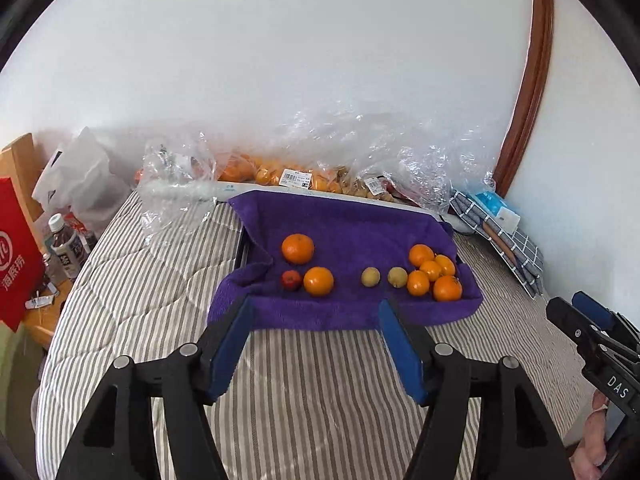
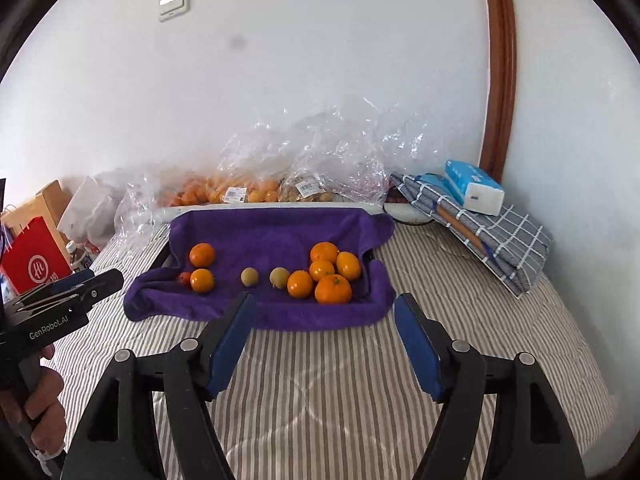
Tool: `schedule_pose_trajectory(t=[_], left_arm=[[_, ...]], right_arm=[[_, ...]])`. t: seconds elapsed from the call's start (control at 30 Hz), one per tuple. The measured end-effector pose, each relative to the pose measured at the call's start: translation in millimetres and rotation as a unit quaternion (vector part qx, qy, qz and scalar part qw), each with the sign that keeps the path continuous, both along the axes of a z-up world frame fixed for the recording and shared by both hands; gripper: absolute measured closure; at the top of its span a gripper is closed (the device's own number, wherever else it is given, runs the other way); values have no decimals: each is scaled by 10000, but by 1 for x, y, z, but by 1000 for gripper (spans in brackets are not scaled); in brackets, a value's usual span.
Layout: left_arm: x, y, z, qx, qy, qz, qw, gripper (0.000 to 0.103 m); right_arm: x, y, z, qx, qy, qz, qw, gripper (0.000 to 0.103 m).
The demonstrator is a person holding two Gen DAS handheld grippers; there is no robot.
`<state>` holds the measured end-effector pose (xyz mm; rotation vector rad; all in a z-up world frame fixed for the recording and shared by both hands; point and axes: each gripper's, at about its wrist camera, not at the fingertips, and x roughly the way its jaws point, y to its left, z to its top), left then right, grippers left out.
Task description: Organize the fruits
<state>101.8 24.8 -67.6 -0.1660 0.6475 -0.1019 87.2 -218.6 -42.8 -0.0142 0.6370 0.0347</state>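
A purple towel (image 1: 344, 220) lies over a tray on the striped bed. On its left part sit two oranges (image 1: 298, 248) (image 1: 318, 281) and a small red fruit (image 1: 291, 280). Two yellowish fruits (image 1: 370, 277) (image 1: 397, 277) lie in the middle, and a cluster of several oranges (image 1: 434, 274) at the right. My left gripper (image 1: 316, 308) hovers open and empty in front of the towel's near edge. My right gripper (image 2: 325, 304) is likewise open and empty, nearer the orange cluster (image 2: 328, 274). Each gripper shows at the edge of the other's view: right gripper (image 1: 566, 304), left gripper (image 2: 100, 278).
Clear plastic bags of fruit (image 1: 280, 176) line the wall behind the towel. A red paper bag (image 1: 18, 256) and bottles (image 1: 66, 244) stand at the left on a side table. A checked cloth (image 2: 496, 240) with a tissue pack (image 2: 474, 192) lies at the right. Striped bedding (image 1: 320, 400) spreads below.
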Motion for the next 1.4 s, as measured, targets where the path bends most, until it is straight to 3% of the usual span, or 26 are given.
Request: schedule_pose_trajectory(t=[0.07, 0.13, 0.2, 0.37, 1.4], left_arm=[[-22, -2, 5, 43, -54, -20, 10000, 25], [-40, -6, 10, 213, -112, -29, 9997, 23], [-55, -10, 15, 348, -144, -2, 9993, 19], [-83, -12, 27, 471, -300, 64, 9984, 16], [-94, -19, 39, 573, -362, 137, 9976, 15]], right_arm=[[-21, 0, 7, -53, -15, -40, 10000, 30], [-40, -2, 12, -74, -43, -142, 9999, 29], [-57, -4, 16, -78, -117, -181, 9997, 14], [-86, -2, 25, -143, -312, -153, 9993, 4], [-103, -13, 31, 70, -272, -277, 9992, 4]])
